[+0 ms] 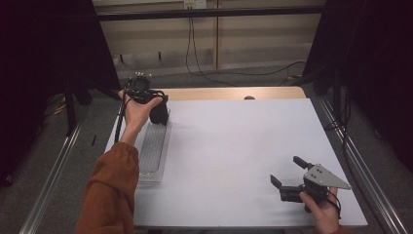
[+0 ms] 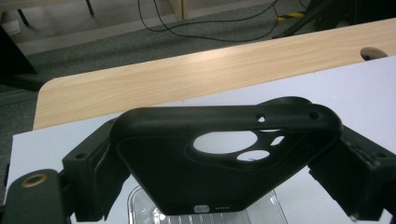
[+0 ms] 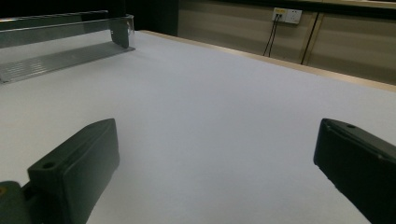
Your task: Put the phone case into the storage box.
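the left tool sits in the upper left of the high view, held up by the person's left hand, and its jaws are clamped on a black phone case. in the left gripper view the case fills the middle of the frame, pinched by its two sides between the jaws, with its camera cut-outs facing the lens and its port edge toward the bottom. just below the case, at the bottom centre of that view, lies the end of a clear plastic tray; in the high view the tray runs down the left side of the white desk. the case hangs over the tray's far end.

the right tool rests low at the lower right of the high view, held by the right hand, its jaws spread wide with nothing between them. a wooden strip borders the desk's far edge.
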The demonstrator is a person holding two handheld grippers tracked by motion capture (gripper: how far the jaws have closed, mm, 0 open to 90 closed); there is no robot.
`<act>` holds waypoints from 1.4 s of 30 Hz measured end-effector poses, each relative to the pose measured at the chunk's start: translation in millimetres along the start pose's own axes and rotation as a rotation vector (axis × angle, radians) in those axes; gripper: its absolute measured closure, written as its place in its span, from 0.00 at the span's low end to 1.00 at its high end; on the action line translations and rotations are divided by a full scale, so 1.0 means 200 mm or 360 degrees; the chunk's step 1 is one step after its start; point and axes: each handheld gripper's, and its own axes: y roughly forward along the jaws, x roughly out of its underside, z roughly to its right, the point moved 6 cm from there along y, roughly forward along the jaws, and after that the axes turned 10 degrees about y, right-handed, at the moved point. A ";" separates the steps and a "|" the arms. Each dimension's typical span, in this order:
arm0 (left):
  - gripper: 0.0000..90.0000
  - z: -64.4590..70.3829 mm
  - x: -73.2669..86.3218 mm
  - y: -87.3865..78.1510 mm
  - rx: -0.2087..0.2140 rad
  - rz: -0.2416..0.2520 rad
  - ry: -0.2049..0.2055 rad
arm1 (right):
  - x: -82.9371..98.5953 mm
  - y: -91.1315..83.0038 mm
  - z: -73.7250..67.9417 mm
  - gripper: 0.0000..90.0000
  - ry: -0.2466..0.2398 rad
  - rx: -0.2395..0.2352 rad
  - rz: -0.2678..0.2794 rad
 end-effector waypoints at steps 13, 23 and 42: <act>0.11 -0.01 -0.01 0.01 0.0024 0.0064 0.0015 | 0.00 0.00 0.00 0.00 -0.0001 -0.0002 0.0001; 0.06 -0.01 -0.04 0.01 0.0067 0.0177 0.0021 | 0.00 0.00 0.00 0.00 -0.0003 -0.0004 -0.0003; 0.05 -0.03 -0.10 -0.04 0.0053 0.0431 0.0122 | 0.00 0.00 0.00 0.00 -0.0004 -0.0006 -0.0003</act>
